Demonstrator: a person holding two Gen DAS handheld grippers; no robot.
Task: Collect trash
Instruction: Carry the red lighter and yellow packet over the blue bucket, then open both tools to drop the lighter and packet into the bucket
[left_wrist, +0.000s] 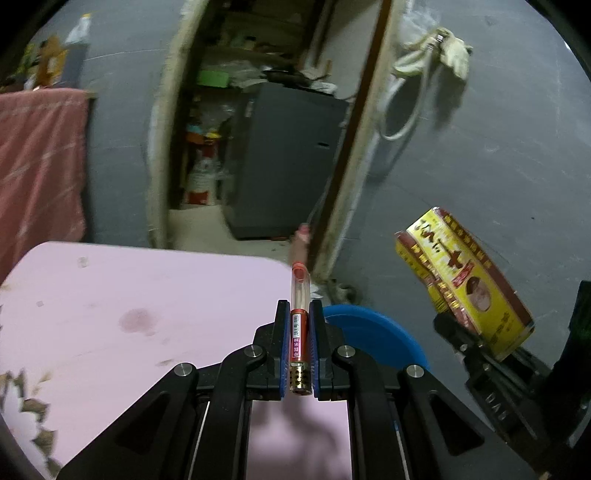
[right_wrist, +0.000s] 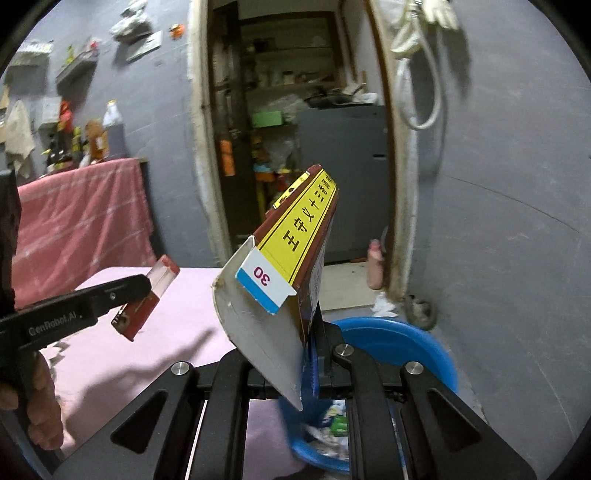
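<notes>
Left gripper: blue pads pressed against a slim red-and-clear tube, which stands lengthwise between them, gold perforated end toward the camera, clear end projecting past the fingertips. Label text too small to read. In the right wrist view the same tube shows side-on, partly covered by the left gripper.

Right gripper: clamped on the lower edge of a yellow-and-maroon carton. The carton's open grey flap hides the left finger, so the grip itself is only partly visible (a white-and-blue tab marked "30" sits at the near end). From the left wrist view the carton appears tilted, above the right gripper, whose fingertips are hidden behind it.

Below and just beyond both grippers sits a blue basin, its contents blurred and cut off by the gripper frame; its rim shows beside the pink table. Brown scraps lie at the table's left edge.
</notes>
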